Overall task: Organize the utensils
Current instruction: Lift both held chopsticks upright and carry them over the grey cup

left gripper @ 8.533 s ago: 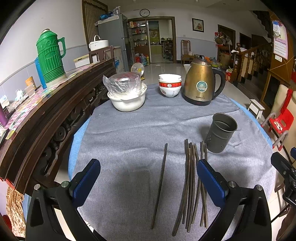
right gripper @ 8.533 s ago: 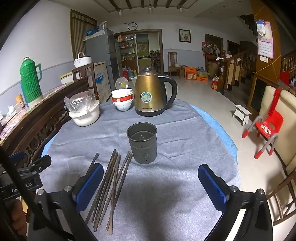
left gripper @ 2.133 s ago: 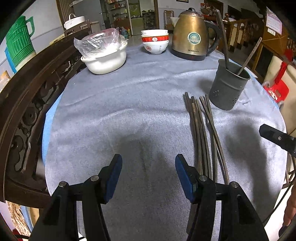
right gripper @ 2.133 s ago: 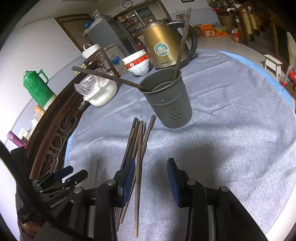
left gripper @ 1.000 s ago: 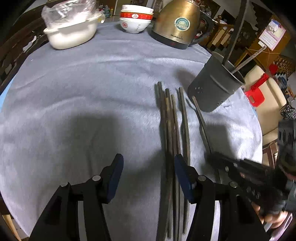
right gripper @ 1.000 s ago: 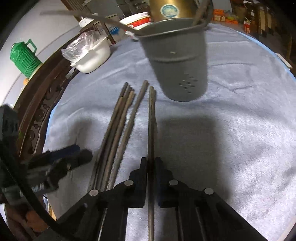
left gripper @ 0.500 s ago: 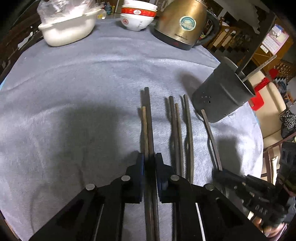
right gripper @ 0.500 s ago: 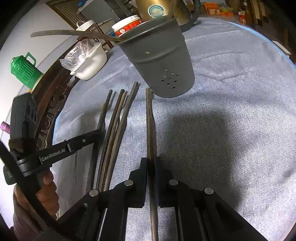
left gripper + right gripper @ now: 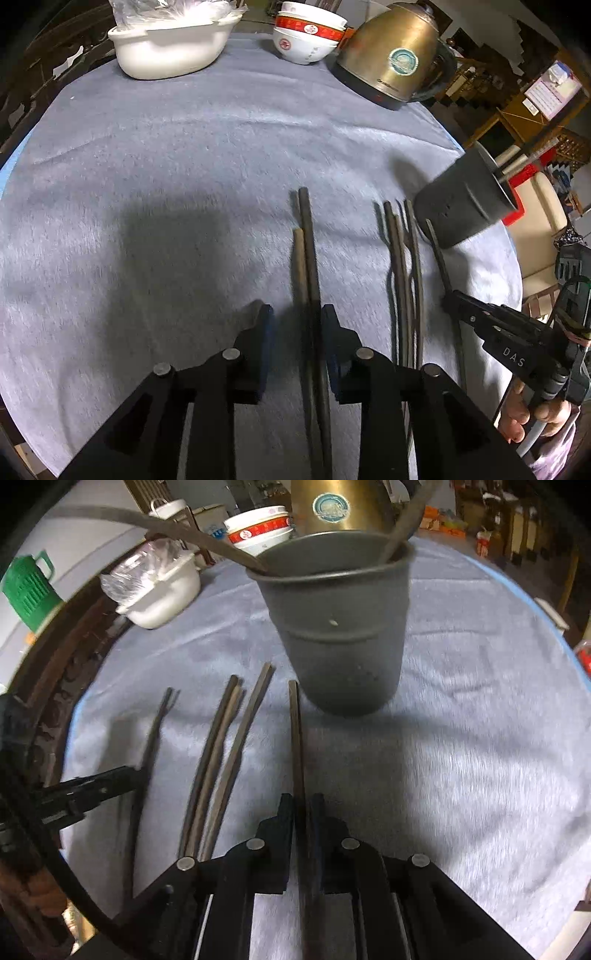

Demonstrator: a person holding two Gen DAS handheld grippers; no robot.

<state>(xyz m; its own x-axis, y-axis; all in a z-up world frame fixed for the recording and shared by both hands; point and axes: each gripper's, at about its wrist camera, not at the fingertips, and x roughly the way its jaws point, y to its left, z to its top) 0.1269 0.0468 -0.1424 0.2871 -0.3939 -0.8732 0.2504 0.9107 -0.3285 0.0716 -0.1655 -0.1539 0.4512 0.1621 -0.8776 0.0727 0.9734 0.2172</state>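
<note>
Dark chopsticks lie on a grey tablecloth (image 9: pixel 184 155). My left gripper (image 9: pixel 295 321) stands partly open around two chopsticks (image 9: pixel 308 258), its pads a little apart from them. Three more chopsticks (image 9: pixel 402 258) lie to the right. My right gripper (image 9: pixel 303 805) is shut on one chopstick (image 9: pixel 295 731), which points at the grey utensil cup (image 9: pixel 340 635). The cup holds two chopsticks (image 9: pixel 184 531). It also shows in the left wrist view (image 9: pixel 465 203). Three loose chopsticks (image 9: pixel 221 746) lie left of the held one.
A brass kettle (image 9: pixel 391 62), stacked red and white bowls (image 9: pixel 306 40) and a white covered dish (image 9: pixel 170 44) stand at the far side. A dark wooden cabinet edge (image 9: pixel 55 672) runs along the left. The table's right rim (image 9: pixel 554 635) curves close to the cup.
My left gripper's jaws have spread apart from the two chopsticks they pinched half a second ago. My right gripper has moved closer to the cup with its chopstick.
</note>
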